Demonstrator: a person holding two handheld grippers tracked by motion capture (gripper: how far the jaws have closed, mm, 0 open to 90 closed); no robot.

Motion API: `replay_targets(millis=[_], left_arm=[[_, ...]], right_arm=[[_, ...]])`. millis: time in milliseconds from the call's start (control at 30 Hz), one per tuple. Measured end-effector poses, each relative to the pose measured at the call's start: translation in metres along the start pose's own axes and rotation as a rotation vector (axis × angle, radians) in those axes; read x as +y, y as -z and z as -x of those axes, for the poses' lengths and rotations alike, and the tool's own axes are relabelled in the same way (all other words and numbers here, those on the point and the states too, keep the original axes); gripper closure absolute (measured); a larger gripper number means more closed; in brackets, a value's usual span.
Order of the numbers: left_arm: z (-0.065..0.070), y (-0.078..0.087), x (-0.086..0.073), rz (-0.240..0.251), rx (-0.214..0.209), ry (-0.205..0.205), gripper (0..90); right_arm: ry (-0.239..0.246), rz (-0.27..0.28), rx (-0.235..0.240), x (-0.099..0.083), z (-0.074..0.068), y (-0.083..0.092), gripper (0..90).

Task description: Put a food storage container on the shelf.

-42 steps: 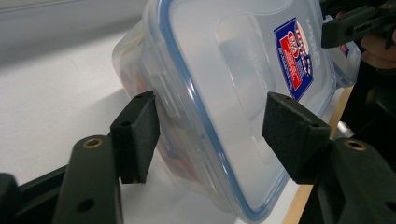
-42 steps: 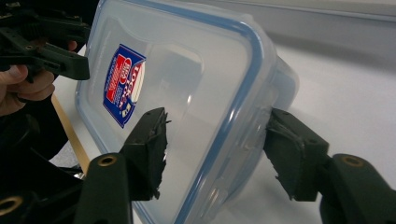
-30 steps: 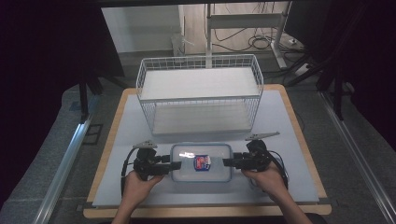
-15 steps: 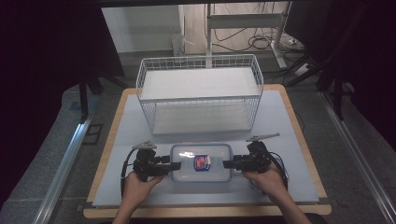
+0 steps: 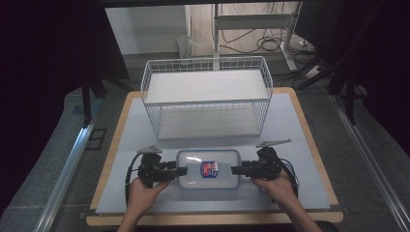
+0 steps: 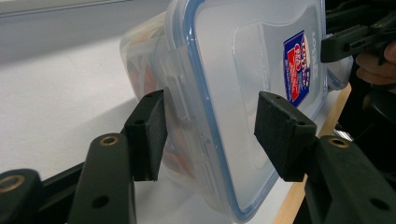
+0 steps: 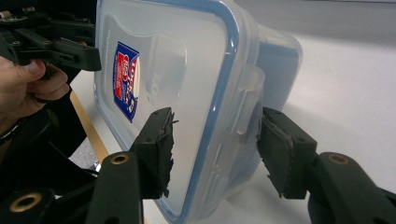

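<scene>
Clear lidded food container (image 5: 208,168) flat on white mat (image 5: 300,125), near front edge, in front of wire basket (image 5: 207,96). Left gripper (image 5: 180,171) at container's left end, right gripper (image 5: 238,170) at right end. Both jaw pairs straddle end clasps, part open, visible gaps at pads (image 6: 148,133), not clamped. Blue-red label (image 5: 209,168) on lid centre.

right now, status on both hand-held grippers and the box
Left hand-held gripper and right hand-held gripper straddle the end latches of the lidded container. Container flat on table. Wire basket behind, clear.
</scene>
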State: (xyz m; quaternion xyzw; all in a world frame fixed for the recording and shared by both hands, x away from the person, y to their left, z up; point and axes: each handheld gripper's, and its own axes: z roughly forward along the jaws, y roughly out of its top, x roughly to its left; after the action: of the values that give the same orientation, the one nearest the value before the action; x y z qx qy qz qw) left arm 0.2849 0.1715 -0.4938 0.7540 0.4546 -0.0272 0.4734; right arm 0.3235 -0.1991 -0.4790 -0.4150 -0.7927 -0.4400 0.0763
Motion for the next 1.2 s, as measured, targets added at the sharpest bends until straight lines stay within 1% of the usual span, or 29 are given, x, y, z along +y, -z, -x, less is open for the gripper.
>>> replay_targets(millis=[67,200,300,467,533,600,733,800,867,933,1000,1100,1200], left_arm=[[0.001,0.000,0.001,0.000,0.007,0.000,45.1],[0.002,0.000,0.004,0.001,0.023,-0.005,45.5],[0.001,0.000,0.002,0.010,0.019,-0.003,45.6],[-0.001,0.002,-0.003,0.027,-0.001,-0.009,47.0],[-0.001,0.003,-0.005,0.034,-0.009,-0.006,47.4],[-0.001,0.003,-0.006,0.035,-0.005,-0.011,47.2],[0.002,0.001,-0.006,0.034,0.008,-0.025,45.5],[0.001,-0.001,-0.006,0.029,0.009,-0.025,44.5],[-0.001,-0.005,-0.008,0.008,-0.001,-0.015,41.3],[-0.002,-0.005,-0.009,0.015,-0.011,-0.008,40.3],[-0.003,-0.004,-0.008,0.008,-0.020,0.002,41.9],[-0.006,-0.002,-0.010,0.018,-0.045,0.028,44.7],[-0.008,0.000,-0.011,0.021,-0.061,0.036,47.0]], right_arm=[[-0.002,0.005,-0.004,0.000,0.000,0.000,47.2],[0.012,0.013,-0.019,0.001,-0.003,0.001,48.3],[0.015,0.017,-0.021,0.002,-0.003,0.001,48.5],[0.018,0.029,-0.007,0.000,-0.002,0.002,49.4],[0.027,0.031,-0.003,0.000,-0.002,0.003,49.6],[0.039,0.030,-0.005,-0.001,-0.003,0.003,49.6],[0.031,0.037,-0.001,-0.003,-0.001,0.002,49.4],[0.038,0.037,-0.007,-0.003,-0.002,0.002,49.0],[0.043,0.031,-0.017,-0.003,-0.002,0.002,48.3],[0.035,0.035,-0.013,-0.004,-0.001,0.002,48.4],[0.036,0.038,-0.011,-0.004,-0.001,0.002,48.6],[0.045,0.032,-0.011,-0.004,-0.002,0.003,49.0],[0.042,0.035,-0.004,-0.005,-0.002,0.003,49.7]])
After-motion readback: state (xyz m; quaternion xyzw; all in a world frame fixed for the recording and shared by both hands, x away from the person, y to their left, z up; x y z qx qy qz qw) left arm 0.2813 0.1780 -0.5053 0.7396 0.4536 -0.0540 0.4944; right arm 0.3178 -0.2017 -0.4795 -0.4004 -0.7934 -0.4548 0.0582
